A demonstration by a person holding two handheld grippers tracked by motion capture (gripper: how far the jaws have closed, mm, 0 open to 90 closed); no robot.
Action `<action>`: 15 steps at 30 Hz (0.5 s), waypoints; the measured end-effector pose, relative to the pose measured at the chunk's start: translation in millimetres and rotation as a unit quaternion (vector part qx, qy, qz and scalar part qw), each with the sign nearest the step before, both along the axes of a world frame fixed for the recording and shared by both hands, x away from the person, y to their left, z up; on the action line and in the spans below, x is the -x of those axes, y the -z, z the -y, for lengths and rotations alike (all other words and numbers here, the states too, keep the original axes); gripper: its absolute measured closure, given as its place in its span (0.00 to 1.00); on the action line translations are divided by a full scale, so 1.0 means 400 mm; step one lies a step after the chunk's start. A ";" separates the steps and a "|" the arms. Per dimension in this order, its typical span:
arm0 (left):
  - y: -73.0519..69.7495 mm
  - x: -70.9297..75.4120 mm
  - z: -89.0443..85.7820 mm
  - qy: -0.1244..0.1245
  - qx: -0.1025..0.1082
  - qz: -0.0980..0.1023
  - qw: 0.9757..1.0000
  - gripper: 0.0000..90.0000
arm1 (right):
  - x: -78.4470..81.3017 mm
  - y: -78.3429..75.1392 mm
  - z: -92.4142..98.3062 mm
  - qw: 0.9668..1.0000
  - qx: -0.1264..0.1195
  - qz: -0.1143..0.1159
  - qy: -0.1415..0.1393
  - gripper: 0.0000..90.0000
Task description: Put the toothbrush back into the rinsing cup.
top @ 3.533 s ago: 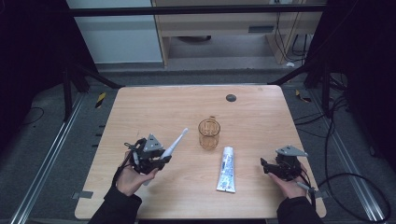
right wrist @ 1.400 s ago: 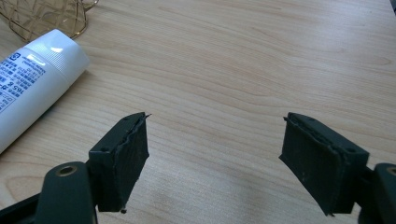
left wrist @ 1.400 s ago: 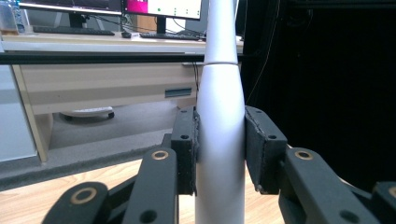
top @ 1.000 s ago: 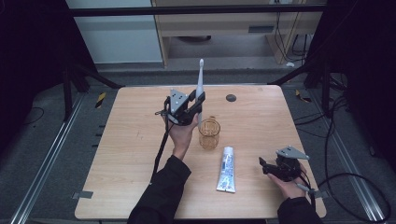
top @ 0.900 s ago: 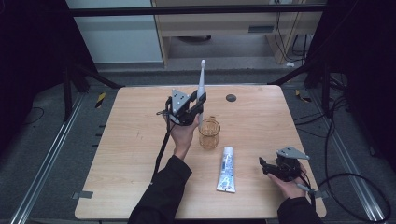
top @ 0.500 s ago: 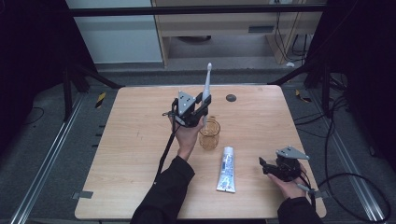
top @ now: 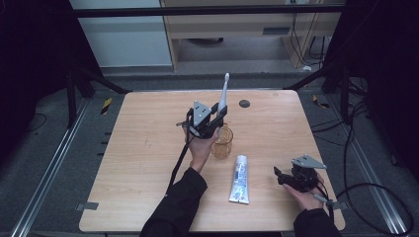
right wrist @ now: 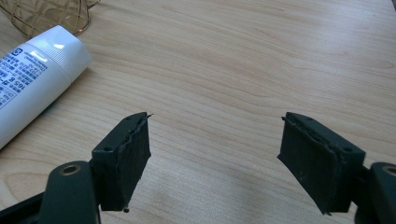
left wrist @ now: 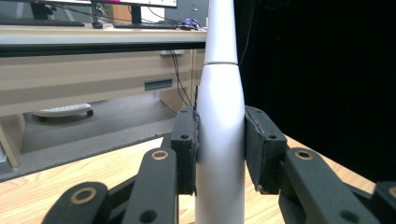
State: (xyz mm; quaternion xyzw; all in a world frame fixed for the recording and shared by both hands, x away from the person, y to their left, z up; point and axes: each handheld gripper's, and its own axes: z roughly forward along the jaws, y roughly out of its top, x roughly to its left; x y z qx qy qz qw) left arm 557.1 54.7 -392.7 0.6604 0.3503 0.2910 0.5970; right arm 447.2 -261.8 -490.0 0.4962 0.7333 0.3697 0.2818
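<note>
**Toothbrush Held Upright Over the Cup**

**High view.** The landmark for all positions is the amber cup [top: 222, 141], which stands near the middle of the wooden table [top: 143, 148]. The left gripper [top: 218, 114] is raised above the table, just behind and to the left of the cup. Its jaws clamp the white toothbrush [top: 223, 95] by the lower handle. The toothbrush stands close to upright, brush head at the top, and its lower end is above the cup's rim (whether it has entered the cup cannot be told). A white toothpaste tube [top: 239, 178] lies flat on the table in front of the cup, near it, cap end toward the cup. The right gripper [top: 278, 177] rests low over the table, in front of the cup and well to its right, beyond the tube. A small dark round disc [top: 244, 103] lies behind the cup, near the far table edge.

**Left gripper view.** The two black pads [left wrist: 185, 149] press on either side of the toothbrush [left wrist: 219, 140] handle, which runs vertically between them. The grip is firm and narrow.

**Right gripper view.** The jaws of the right gripper [right wrist: 215, 154] stand wide apart with bare table between them; nothing is held. The toothpaste tube [right wrist: 32, 79] lies at upper left, its cap toward the cup [right wrist: 46, 16], whose base shows at the top corner.
</note>
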 end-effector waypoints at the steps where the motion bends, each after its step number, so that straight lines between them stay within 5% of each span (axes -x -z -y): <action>1: 0.004 0.000 0.000 0.002 -0.001 -0.001 1.000 0.74 | 0.000 0.000 0.000 1.000 0.000 0.000 0.000 0.27; 15: 0.060 0.008 -0.003 0.015 -0.007 -0.010 1.000 0.74 | 0.001 0.000 -0.003 1.000 0.001 -0.004 -0.002 0.27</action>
